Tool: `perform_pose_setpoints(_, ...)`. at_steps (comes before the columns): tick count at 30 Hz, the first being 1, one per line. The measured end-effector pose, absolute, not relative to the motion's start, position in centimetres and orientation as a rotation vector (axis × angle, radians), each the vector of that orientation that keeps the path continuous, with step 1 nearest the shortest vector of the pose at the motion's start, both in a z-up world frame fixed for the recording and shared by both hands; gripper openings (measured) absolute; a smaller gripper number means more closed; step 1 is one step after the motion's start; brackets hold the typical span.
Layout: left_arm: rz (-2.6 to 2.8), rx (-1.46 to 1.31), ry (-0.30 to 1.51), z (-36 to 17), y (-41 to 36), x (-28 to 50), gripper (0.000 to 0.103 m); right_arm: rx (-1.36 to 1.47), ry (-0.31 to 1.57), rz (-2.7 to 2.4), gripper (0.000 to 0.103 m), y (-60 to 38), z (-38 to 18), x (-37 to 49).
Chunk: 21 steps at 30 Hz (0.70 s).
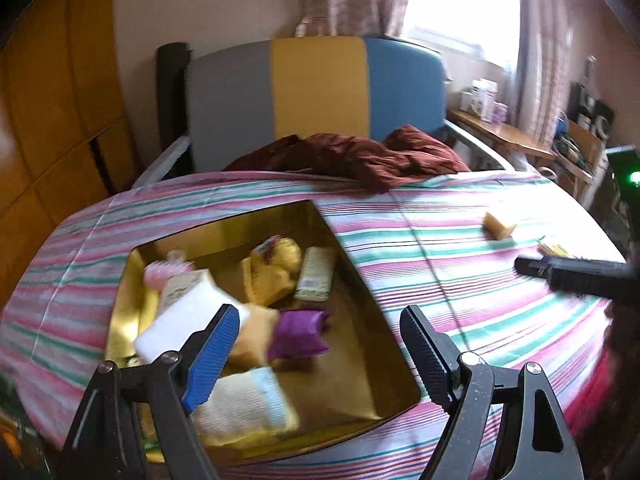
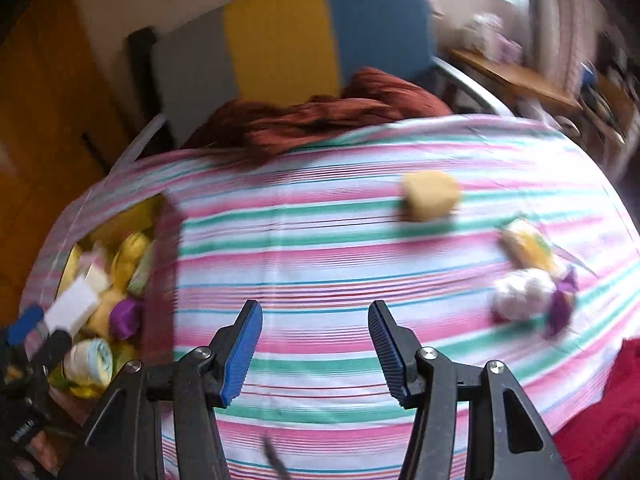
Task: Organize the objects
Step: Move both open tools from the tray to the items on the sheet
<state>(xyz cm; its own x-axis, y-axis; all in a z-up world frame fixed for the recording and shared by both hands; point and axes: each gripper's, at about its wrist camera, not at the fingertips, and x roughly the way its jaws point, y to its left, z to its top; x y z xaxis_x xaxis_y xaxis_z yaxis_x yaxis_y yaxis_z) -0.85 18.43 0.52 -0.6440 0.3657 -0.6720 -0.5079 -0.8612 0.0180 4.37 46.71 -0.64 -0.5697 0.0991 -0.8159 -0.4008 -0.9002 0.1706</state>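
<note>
Left tongs [image 1: 320, 344] spread wide above gold-lined rectangular cardboard box [image 1: 360, 280] holding purple foil packet [image 1: 298, 334]. Right tongs [image 2: 315, 344] spread too, gripping nothing, over striped cloth-covered worktop [image 2: 320, 248]; yellow sponge block [image 2: 430, 196] well ahead, rightward.

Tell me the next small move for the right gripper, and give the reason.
Probably move the right gripper forward and to the right toward the yellow sponge block and close on it. Its jaws are open and hold nothing, the block lies loose on the striped cloth, and the gold box already holds most items. The left gripper hangs open over that box.
</note>
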Motion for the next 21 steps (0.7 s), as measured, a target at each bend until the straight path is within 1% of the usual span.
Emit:
perform_pose_setpoints(3,2.404,-0.93,0.318,0.5,20.7,-0.3,0.083,-1.275,0.548,2.428,0.057,51.5,-0.2,6.1)
perform_pose_setpoints(7,2.316,-0.909,0.365,0.4,23.9,0.4,0.083,-1.356,0.442,2.338,0.058,57.1,0.0,8.4)
perform_pose_setpoints(8,2.285,-0.904,0.376,0.4,24.9,0.7,0.083,-1.372,0.426,2.332,0.065,58.2,-0.2,8.8)
perform_pose_setpoints(9,2.263,-0.901,0.382,0.3,25.7,0.8,0.083,-1.394,0.409,2.325,0.076,59.3,-0.4,9.2)
perform_pose_setpoints(10,2.243,-0.898,0.387,0.3,26.3,0.9,0.083,-1.444,0.379,2.305,0.079,60.7,-0.9,9.5)
perform_pose_setpoints(16,2.106,-0.903,0.413,-0.4,31.7,1.5,0.083,-1.692,0.268,2.231,0.08,64.8,-4.5,9.1)
perform_pose_setpoints(21,2.023,-0.915,0.418,-1.4,35.2,1.7,0.083,-1.836,0.227,2.233,0.08,65.8,-7.2,7.5)
